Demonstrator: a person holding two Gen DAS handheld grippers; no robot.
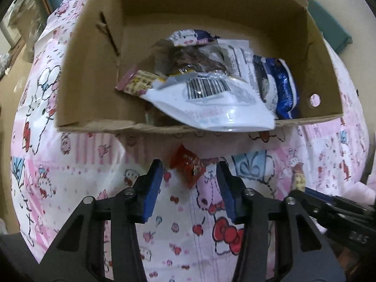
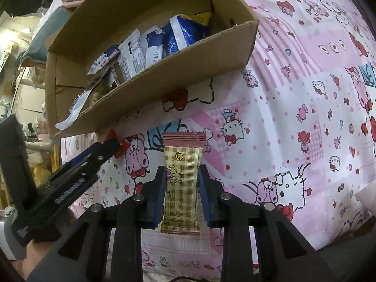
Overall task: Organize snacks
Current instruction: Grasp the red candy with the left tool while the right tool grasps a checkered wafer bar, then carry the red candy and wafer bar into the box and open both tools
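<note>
here, line by line:
cloth: a pink and white cartoon-print cloth (image 1: pixel 89 155) covers the surface that carries everything.
box: an open cardboard box (image 1: pixel 91 54) sits on the cloth, its near wall facing the left wrist camera; in the right wrist view it lies toward the cloth's far left.
box contents: a white bag (image 1: pixel 211 103) with a barcode hangs over the box's near wall; a blue bag (image 1: pixel 285 89) lies against the right wall; a checked bar (image 1: pixel 135 82) pokes out by the left wall; more wrappers are piled behind, too jumbled to tell apart.
red packet: a small red packet (image 1: pixel 188 166) lies on the cloth just in front of the box's near wall, outside the box.
left gripper: the left gripper (image 1: pixel 189 181) is spread wide, blue pads on either side of the red packet and apart from it, holding nothing.
wafer: a checked wafer bar (image 2: pixel 182 178) with pink crimped ends stands upright, away from the box, over the cloth's middle.
right gripper: the right gripper (image 2: pixel 181 188) is clenched on the wafer, pads pressed to its long sides around mid-length.
between grippers: in the right wrist view the left gripper reaches in from the left, its tip at the red packet below the box's near corner.
</note>
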